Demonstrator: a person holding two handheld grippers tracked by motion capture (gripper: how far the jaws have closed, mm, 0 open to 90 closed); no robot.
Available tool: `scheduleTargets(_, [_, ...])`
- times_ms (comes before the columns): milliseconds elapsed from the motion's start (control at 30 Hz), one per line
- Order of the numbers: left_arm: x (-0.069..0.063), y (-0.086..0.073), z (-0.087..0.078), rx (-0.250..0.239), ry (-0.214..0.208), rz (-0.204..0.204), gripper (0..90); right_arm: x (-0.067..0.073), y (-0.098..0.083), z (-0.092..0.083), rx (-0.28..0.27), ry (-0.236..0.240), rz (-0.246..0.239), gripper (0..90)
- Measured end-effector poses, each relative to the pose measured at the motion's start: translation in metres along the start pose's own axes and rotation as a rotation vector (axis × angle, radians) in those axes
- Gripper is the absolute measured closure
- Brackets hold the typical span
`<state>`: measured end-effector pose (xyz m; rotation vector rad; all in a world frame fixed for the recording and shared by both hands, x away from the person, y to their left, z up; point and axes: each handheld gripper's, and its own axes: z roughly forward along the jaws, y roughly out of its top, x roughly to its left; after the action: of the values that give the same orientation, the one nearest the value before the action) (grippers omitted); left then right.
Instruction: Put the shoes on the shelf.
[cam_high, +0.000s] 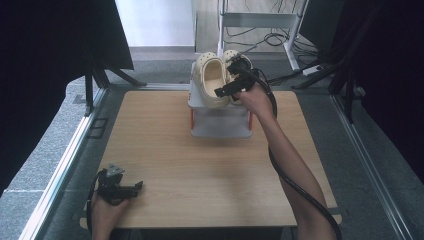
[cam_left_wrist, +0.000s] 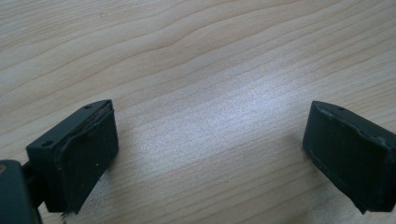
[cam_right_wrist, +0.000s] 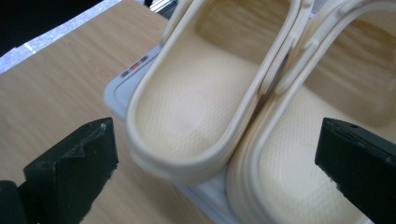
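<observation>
The right tool (cam_high: 233, 85) hangs over the heels of a pair of cream clogs at the far end of the surface (cam_high: 200, 165). Its jaws stand wide apart with nothing pinched between them. In the right gripper view the two black pads frame both heels without touching either. The left clog (cam_right_wrist: 191, 112) and the right clog (cam_right_wrist: 317, 154) lie side by side, pressed against each other, toes pointing away from the person, soles down. They rest on top of a small white rack (cam_high: 220, 125) with orange-red bits at its sides, which stands on the wood near the far edge.

From how things lie, I'd judge the shoe work is almost finished: both clogs sit on the rack's top level, level and paired, and the open tool is holding neither of them. What seems left is only to draw the right hand clear, and perhaps to nudge the pair square if they sit crooked; the left clog's heel does overhang the rack's near edge a little.

The left tool (cam_high: 131, 189) rests low at the near left corner, well apart from the rack. Its jaws are spread and empty, with bare wood grain between them.

As for writing, I can read none. A small red and grey mark (cam_right_wrist: 135, 66) shows on the rack's edge, too small and blurred to make out. The clogs carry no legible brand.
</observation>
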<state>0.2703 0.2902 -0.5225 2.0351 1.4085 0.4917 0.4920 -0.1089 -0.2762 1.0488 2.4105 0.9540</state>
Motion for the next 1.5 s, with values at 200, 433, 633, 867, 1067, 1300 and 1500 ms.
scheduleTargets(200, [0.0,0.0,0.0,0.001,0.001,-0.001,3.3,0.005,-0.016,-0.014,-0.018,0.063,-0.016,0.0])
scheduleTargets(433, [-0.001,0.0,0.0,-0.001,0.003,0.0,3.3,0.013,-0.047,-0.025,-0.019,0.109,-0.06,0.0])
scheduleTargets(633, [-0.002,0.0,0.0,0.001,0.001,0.003,2.4,0.015,-0.069,-0.036,-0.021,0.116,-0.082,0.0])
scheduleTargets(867, [-0.004,0.001,0.001,0.01,-0.004,0.01,0.0,0.013,-0.092,-0.046,-0.034,0.124,-0.086,0.0])
scheduleTargets(1067, [-0.004,0.001,0.001,0.012,-0.004,0.016,0.0,0.009,-0.117,-0.05,-0.048,0.136,-0.076,0.0])
scheduleTargets(1300, [-0.005,0.0,0.001,0.011,-0.004,0.015,0.0,0.005,-0.149,-0.05,-0.053,0.141,-0.061,0.0])
scheduleTargets(1500, [-0.005,0.001,0.001,0.011,-0.003,0.013,0.0,0.004,-0.172,-0.051,-0.053,0.139,-0.056,0.0])
